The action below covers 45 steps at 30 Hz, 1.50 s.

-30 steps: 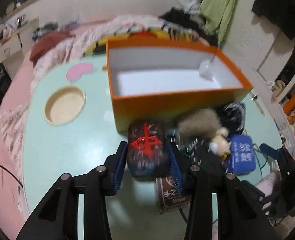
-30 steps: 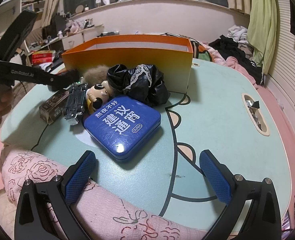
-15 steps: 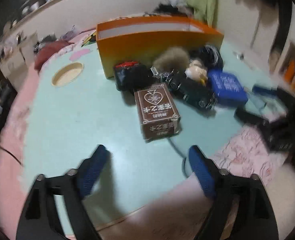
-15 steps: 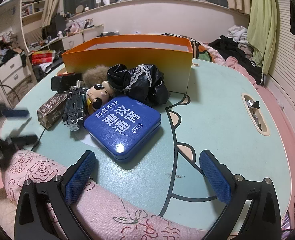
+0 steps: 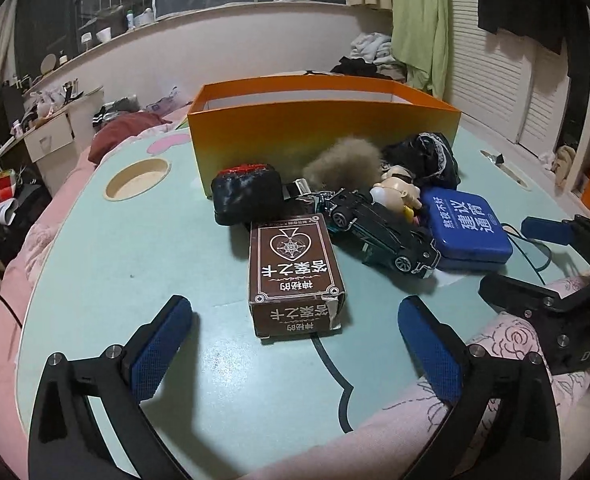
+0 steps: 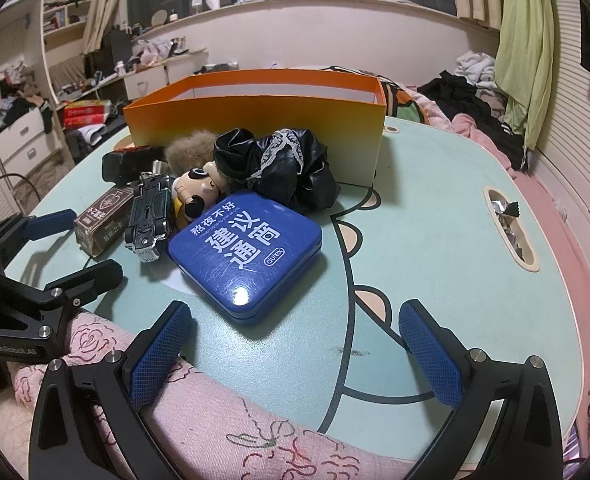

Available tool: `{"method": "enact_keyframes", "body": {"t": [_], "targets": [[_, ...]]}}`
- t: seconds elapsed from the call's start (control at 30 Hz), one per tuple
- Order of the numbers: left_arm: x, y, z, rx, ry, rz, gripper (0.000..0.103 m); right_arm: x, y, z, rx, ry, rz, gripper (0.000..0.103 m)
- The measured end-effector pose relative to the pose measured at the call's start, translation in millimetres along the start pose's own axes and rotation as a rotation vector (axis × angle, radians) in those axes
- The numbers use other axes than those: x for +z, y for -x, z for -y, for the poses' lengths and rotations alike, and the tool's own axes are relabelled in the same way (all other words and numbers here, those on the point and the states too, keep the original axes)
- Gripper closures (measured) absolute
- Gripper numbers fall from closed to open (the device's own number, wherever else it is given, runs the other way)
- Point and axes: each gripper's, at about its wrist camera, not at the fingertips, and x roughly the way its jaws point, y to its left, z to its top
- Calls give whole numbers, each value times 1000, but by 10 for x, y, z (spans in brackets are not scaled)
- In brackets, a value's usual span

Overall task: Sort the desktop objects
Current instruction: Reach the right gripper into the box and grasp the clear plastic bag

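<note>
An orange box stands open at the back of the mint table. In front of it lie a black-and-red pouch, a brown card box, a black toy car, a fur ball, a small doll, black cloth and a blue tin. My left gripper is open and empty, just short of the card box. My right gripper is open and empty at the table's near edge, just short of the blue tin.
A round cup hole sits at the table's left. A slot with foil is at its right. Pink rose-patterned cloth covers the near edge. A cable runs by the tin. A bed with clothes lies behind.
My left gripper let go of the black-and-red pouch, opened wide and pulled back low to the near edge. The pouch now lies before the orange box. The right gripper has not moved.
</note>
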Motion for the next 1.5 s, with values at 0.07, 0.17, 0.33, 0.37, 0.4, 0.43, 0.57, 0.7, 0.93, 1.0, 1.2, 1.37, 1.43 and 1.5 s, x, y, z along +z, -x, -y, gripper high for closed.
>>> {"method": "enact_keyframes", "body": {"t": [0.07,0.17,0.33,0.37,0.4,0.43,0.57,0.7,0.93,1.0,1.2,1.37,1.43,1.5], "targets": [[11,56,27,1,0,3,0,-1,1,0,-1,0,1,0],[3,73,19,0,1,4,0,5,12,-3,-3,-3,4,0],[12,76,21,-1,0,4,0,17,67,17,3,-10,19,0],[12,77,21,-1,1,4,0,24,117,28,0,-9,40,4],[9,80,18,-1,1,5,0,29,158,32,5,-10,54,8],[14,82,18,-2,1,6,0,67,202,62,10,-13,67,17],[23,92,9,-4,1,6,0,440,385,173,21,-29,121,42],[23,97,4,-5,1,5,0,1191,325,206,48,-3,104,64],[21,103,4,-6,0,8,0,2224,-820,277,-85,-35,-232,71],[26,106,5,-8,0,11,0,2271,-1104,246,-152,-6,-305,71],[27,116,2,-10,-2,14,0,2043,-1583,159,-329,120,-373,74],[31,116,-1,-11,-1,14,0,2049,-1052,164,-177,59,-199,75],[32,119,-3,-11,-1,14,0,2006,-691,208,-98,23,-126,75],[31,118,-2,-11,-1,14,0,1872,-300,291,13,-21,-72,75]]}}
